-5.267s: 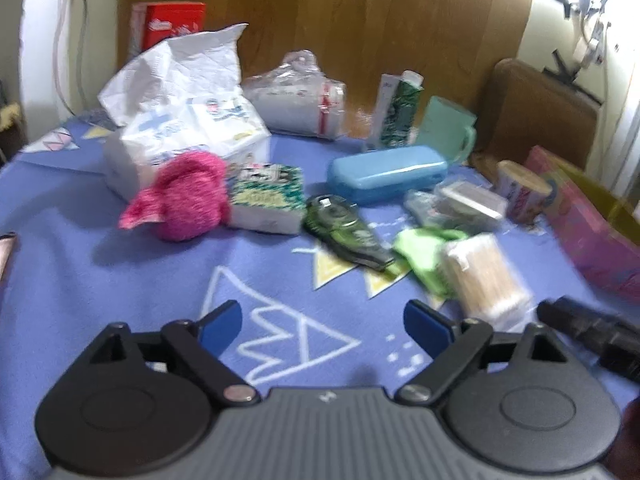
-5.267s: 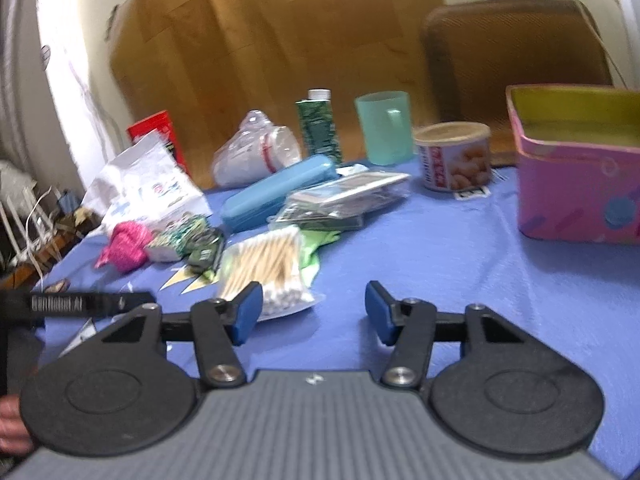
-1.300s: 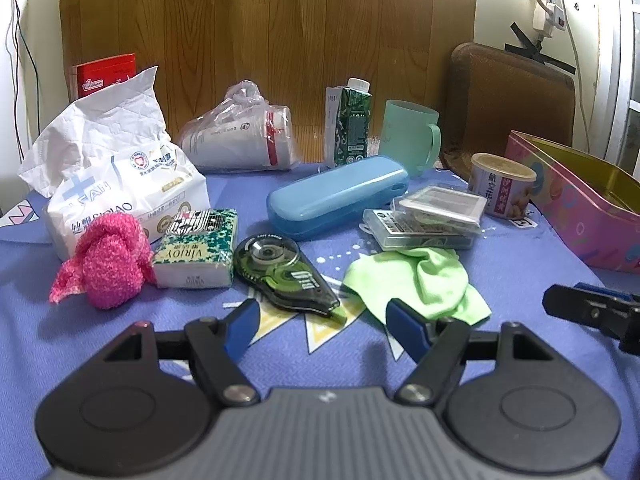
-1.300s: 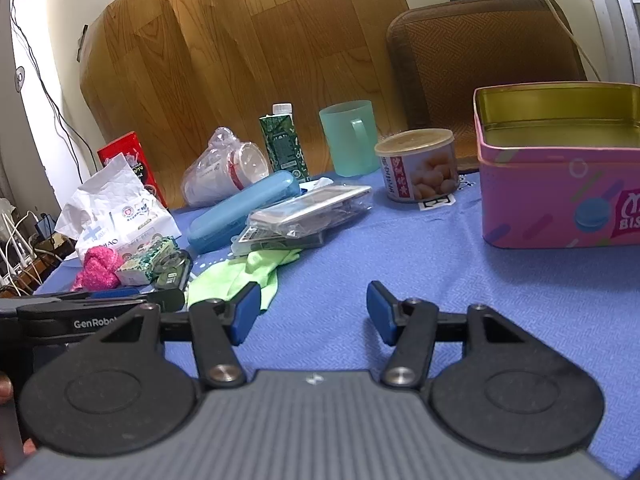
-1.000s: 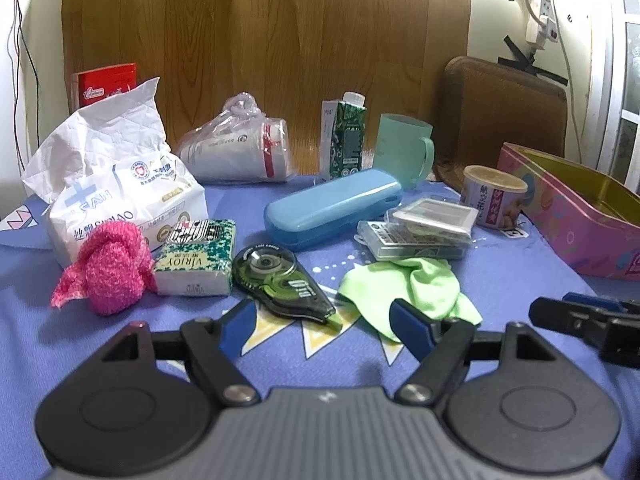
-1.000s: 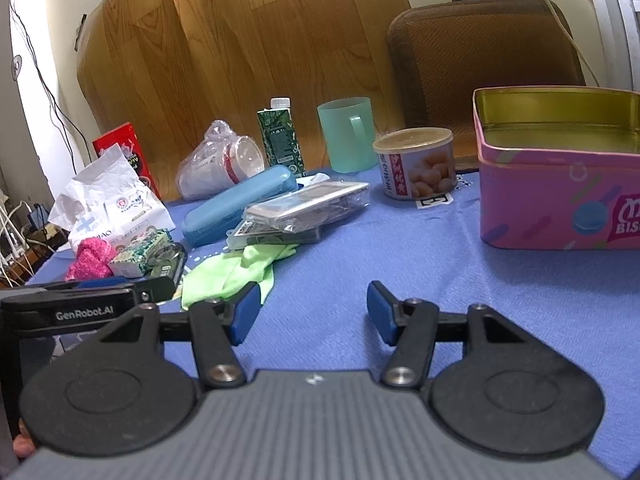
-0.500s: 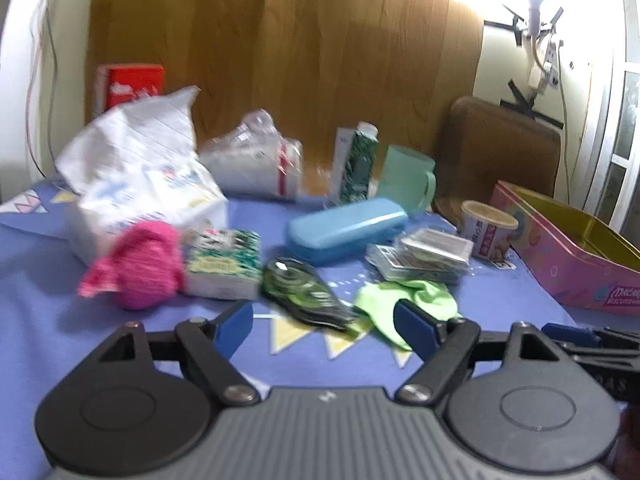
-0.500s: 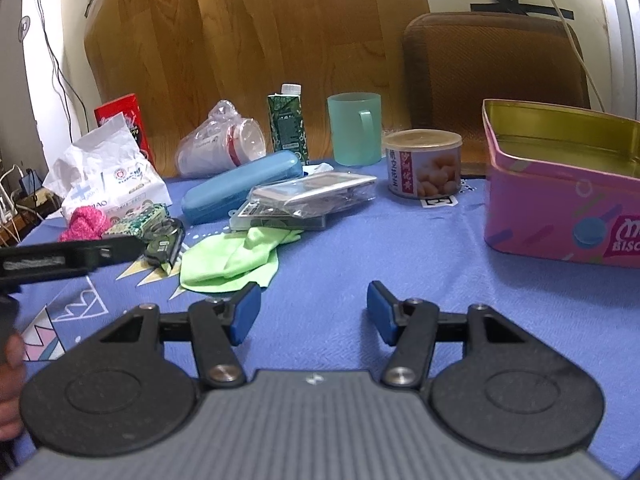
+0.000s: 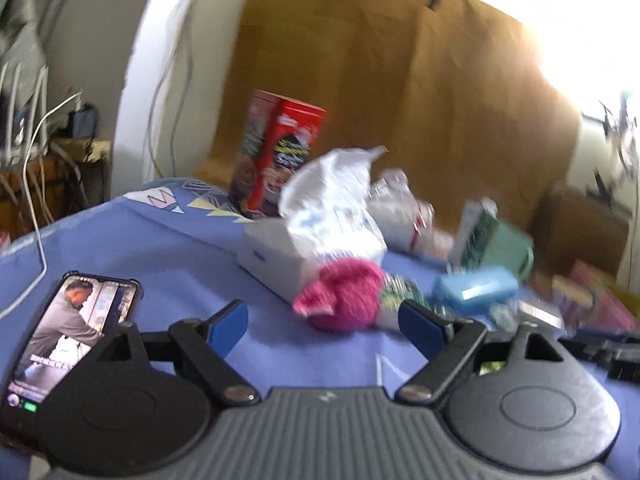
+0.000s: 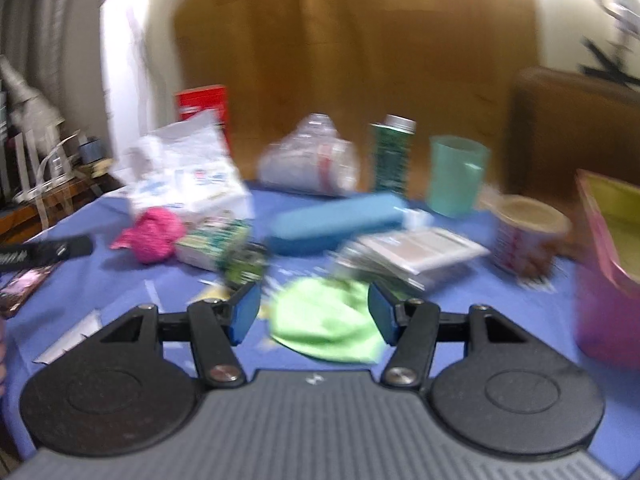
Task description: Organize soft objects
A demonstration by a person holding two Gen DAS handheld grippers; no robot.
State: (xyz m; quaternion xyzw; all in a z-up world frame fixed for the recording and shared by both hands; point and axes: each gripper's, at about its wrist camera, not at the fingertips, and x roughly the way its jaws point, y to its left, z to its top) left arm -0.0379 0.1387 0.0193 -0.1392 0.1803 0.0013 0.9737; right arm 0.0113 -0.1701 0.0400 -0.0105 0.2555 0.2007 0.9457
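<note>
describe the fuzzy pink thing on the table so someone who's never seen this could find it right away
Start at the big white crinkled tissue pack on the blue tablecloth. Directly in front of it sits the fuzzy pink knitted bundle, with a small green-and-white packet just beside it. It is the only hot-pink, woolly, rounded lump; its neighbours are smooth packaging.

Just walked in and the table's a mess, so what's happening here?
A person holds a gripper in each hand over a cluttered blue tablecloth. The left gripper is open and aimed at the pink fuzzy ball; the right gripper is open around the green cloth. Neither holds anything yet. Both views are motion-blurred.
</note>
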